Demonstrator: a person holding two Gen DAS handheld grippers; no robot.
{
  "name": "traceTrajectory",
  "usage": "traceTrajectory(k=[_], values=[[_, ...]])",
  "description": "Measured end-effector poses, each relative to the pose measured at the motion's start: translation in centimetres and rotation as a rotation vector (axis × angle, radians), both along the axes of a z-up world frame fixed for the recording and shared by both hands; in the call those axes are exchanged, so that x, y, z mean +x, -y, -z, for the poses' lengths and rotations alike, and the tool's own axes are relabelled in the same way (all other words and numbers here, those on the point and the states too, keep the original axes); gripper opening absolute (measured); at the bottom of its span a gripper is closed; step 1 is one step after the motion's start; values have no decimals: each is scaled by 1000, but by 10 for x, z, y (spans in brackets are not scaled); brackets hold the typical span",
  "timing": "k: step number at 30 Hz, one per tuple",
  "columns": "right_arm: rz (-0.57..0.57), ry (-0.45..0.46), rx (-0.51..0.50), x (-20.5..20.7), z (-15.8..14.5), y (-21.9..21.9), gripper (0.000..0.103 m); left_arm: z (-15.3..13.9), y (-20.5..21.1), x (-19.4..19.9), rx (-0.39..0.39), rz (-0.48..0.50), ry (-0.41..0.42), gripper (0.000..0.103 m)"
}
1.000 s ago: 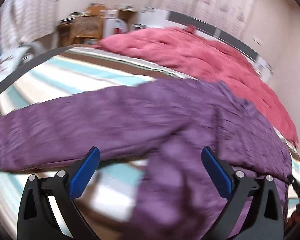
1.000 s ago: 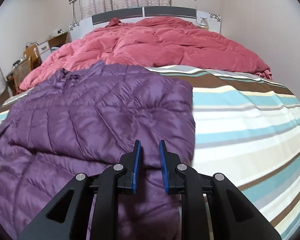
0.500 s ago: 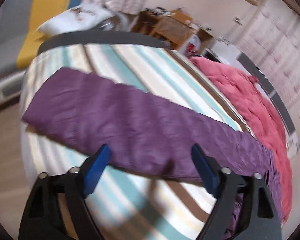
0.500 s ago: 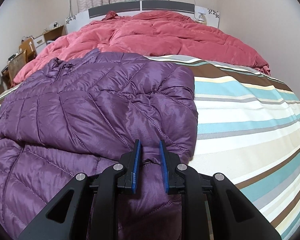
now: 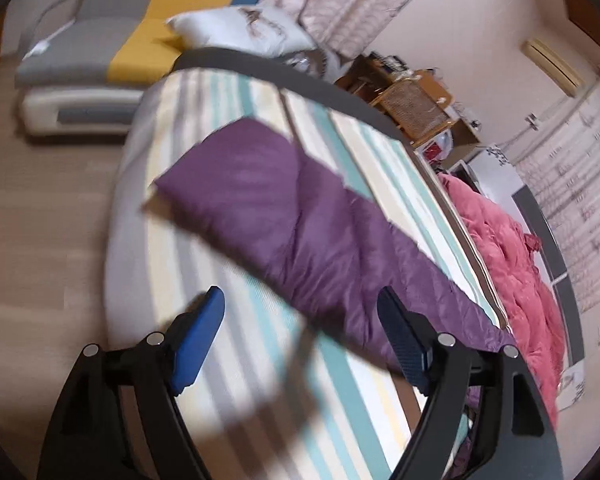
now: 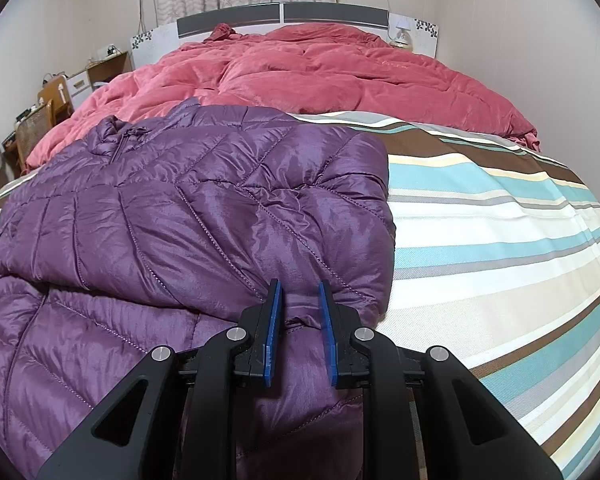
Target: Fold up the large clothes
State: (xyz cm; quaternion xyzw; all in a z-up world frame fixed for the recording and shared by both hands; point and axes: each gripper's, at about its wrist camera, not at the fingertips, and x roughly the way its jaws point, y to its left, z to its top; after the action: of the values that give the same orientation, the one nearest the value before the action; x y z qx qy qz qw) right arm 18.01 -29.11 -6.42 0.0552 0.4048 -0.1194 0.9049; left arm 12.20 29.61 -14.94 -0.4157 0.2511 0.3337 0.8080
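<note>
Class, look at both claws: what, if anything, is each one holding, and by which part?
The right claw pinches the purple jacket at a fold near its edge. The left claw is open, holding nothing.

We see the right gripper (image 6: pixel 299 292) with its blue pads (image 6: pixel 274 320) set close together, pinching a fold of the purple quilted jacket (image 6: pixel 172 216) at its near edge. The jacket lies spread on the striped bedsheet (image 6: pixel 500 240), its collar toward the headboard (image 6: pixel 280 16). Beyond it a red duvet (image 6: pixel 320 76) lies bunched across the bed. A wooden chair (image 6: pixel 36 128) stands at the far left.
</note>
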Motion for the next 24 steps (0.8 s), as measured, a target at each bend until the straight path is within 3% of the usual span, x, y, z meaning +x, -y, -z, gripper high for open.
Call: traceTrajectory(k=[4,6,7,8,10,15,18,24], values=[[1,3,11,0,0,0,18,4,-36,11,-43,-64,48,72],[1,3,7,0,1,0,18,3,-50,11,-68,-98,52,51],[1,2,2,0,1,0,19,3,-54,14,-79,-109,31,27],[1,2,-1,0,1,0,19,6,-59,18,-104,-108,12,16],[2,2,-2,0,1,1,19,2,-58,24,-94,-110,5,10],[2,3,-3,0,1,1,19,-44,-21,49,80,-37,67,9],[2,4,2,0,1,1,19,-71,12,69,184,63,104,9],[3,8,13,0,1,1,19,-110,101,120,395,323,104,9]])
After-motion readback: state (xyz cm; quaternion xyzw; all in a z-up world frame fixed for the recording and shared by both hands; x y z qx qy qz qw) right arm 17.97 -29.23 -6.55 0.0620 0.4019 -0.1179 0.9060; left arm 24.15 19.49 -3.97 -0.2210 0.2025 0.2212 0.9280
